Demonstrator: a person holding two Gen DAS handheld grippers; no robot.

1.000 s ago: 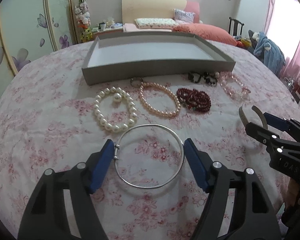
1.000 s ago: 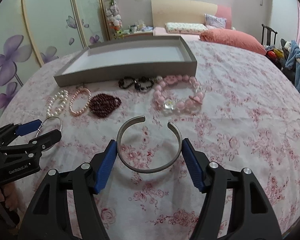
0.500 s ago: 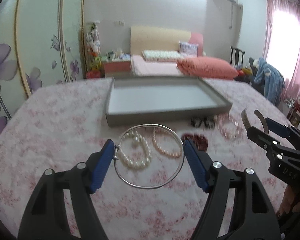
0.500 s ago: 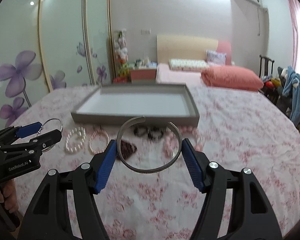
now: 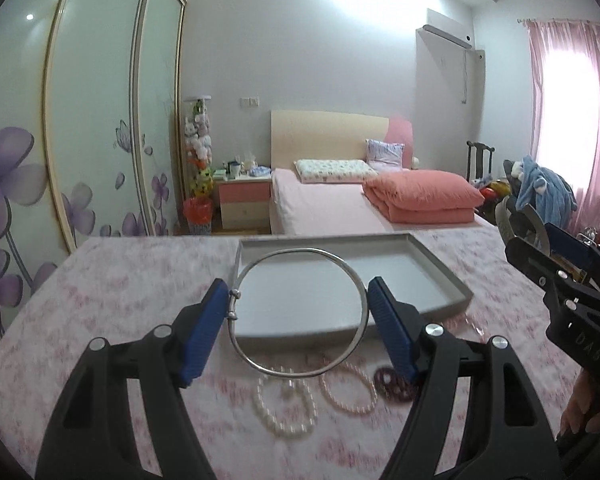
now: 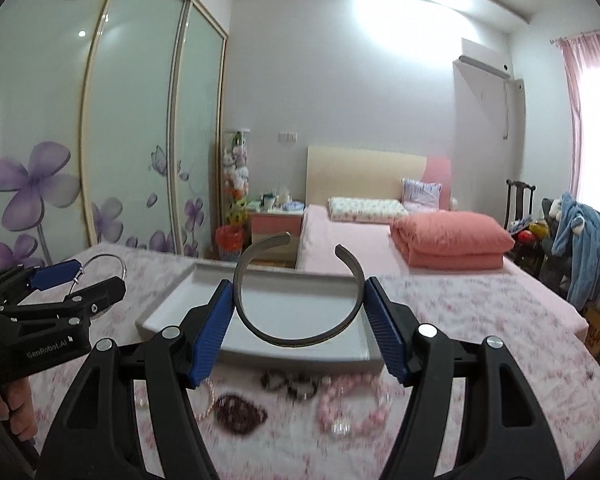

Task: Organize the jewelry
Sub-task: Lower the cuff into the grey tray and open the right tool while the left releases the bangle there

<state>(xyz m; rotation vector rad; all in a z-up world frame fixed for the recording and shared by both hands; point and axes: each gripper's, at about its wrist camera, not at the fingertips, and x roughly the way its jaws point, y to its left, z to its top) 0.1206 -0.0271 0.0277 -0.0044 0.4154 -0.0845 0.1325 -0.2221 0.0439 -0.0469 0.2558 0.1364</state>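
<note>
Floral bedspread (image 5: 100,292) below; left tool (image 5: 298,312) level, clamps silver bangle (image 5: 300,372); right tool (image 6: 300,312) level, clamps open cuff (image 6: 300,340)

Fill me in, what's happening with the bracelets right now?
A person holds a gripper in each hand. The left gripper is clamped on a thin silver bangle, the right gripper on an open grey cuff, both above the floral cloth, near the grey tray. The bead bracelets lie on the cloth.
</note>
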